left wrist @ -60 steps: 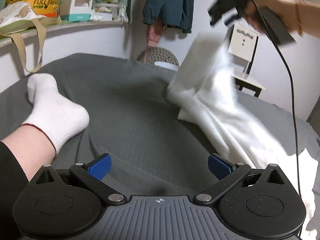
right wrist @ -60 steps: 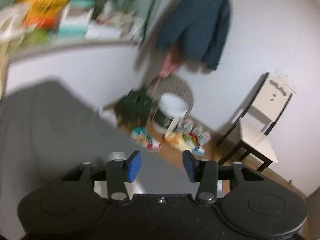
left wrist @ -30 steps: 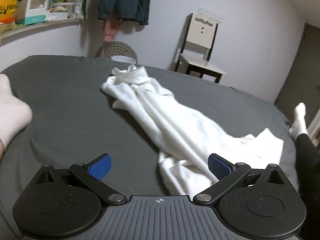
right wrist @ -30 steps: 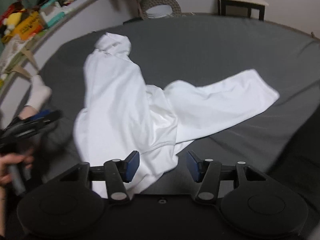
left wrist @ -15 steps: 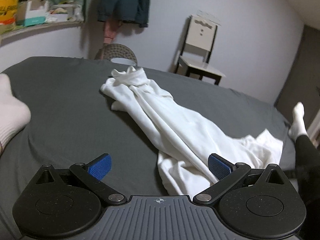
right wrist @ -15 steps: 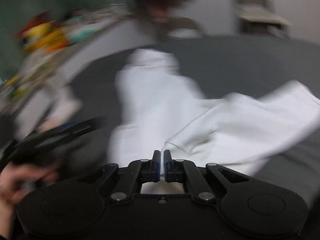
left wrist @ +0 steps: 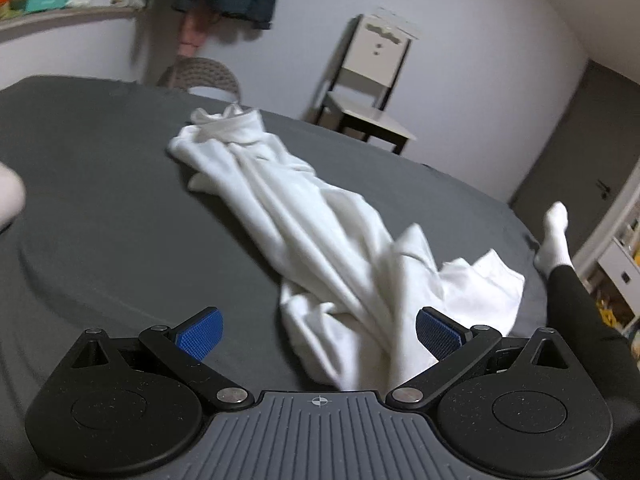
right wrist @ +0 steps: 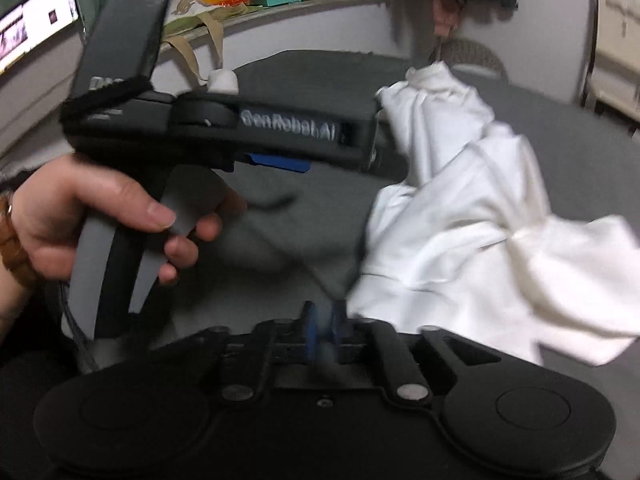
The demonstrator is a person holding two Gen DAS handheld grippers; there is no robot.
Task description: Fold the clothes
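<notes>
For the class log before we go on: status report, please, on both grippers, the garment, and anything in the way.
Left gripper open, empty, above the sheet. Right gripper nearly shut, apparently pinching the white garment; blurred. Garment bunched lengthwise on the grey bed, unfolded. Socked foot near its edge.

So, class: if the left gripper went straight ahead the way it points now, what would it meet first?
Most likely the white garment bunched on the grey bed. The left gripper is open, and the cloth's near end lies between its fingers; depth is uncertain.

Dim indoor light, fisheye-bent edges, right view seemingly motion-blurred
</notes>
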